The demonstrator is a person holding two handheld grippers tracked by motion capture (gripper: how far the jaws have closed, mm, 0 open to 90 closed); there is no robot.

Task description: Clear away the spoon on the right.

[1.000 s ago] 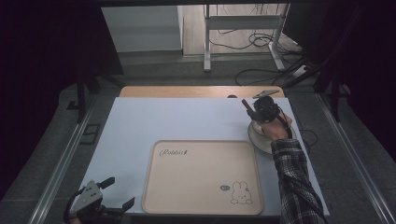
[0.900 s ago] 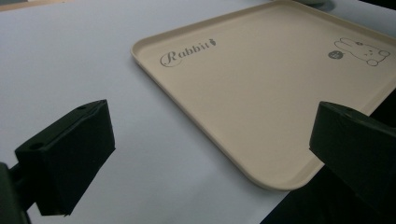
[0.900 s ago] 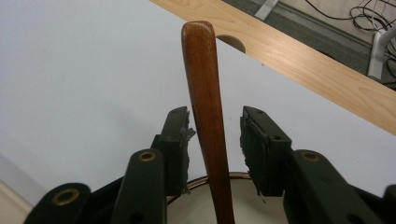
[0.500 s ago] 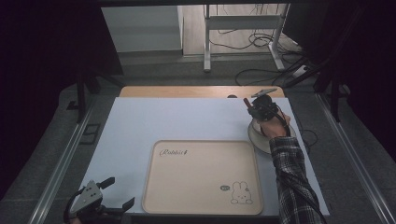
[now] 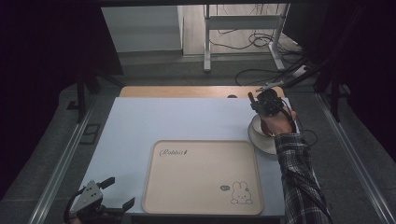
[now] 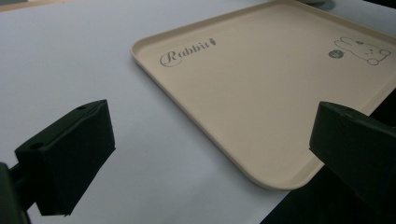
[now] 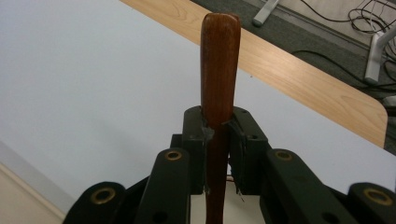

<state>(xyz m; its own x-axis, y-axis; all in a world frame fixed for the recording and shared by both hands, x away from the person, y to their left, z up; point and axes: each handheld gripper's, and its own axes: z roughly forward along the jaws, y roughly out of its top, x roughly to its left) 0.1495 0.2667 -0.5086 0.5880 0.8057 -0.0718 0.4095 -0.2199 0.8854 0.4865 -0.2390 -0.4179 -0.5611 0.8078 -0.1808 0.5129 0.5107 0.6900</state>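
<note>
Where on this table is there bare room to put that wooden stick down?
The beige tray is bare inside its rim, apart from its printed rabbit. The white tabletop is also bare between the tray's far edge and the wooden strip. It is crowded at the right, where the right gripper, shut on the wooden handle, sits over the white bowl.

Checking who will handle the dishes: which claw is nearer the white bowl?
The right. The right claw is shut on a brown wooden handle directly above the white bowl. The left claw waits open at the table's near left corner, beyond the beige tray.
</note>
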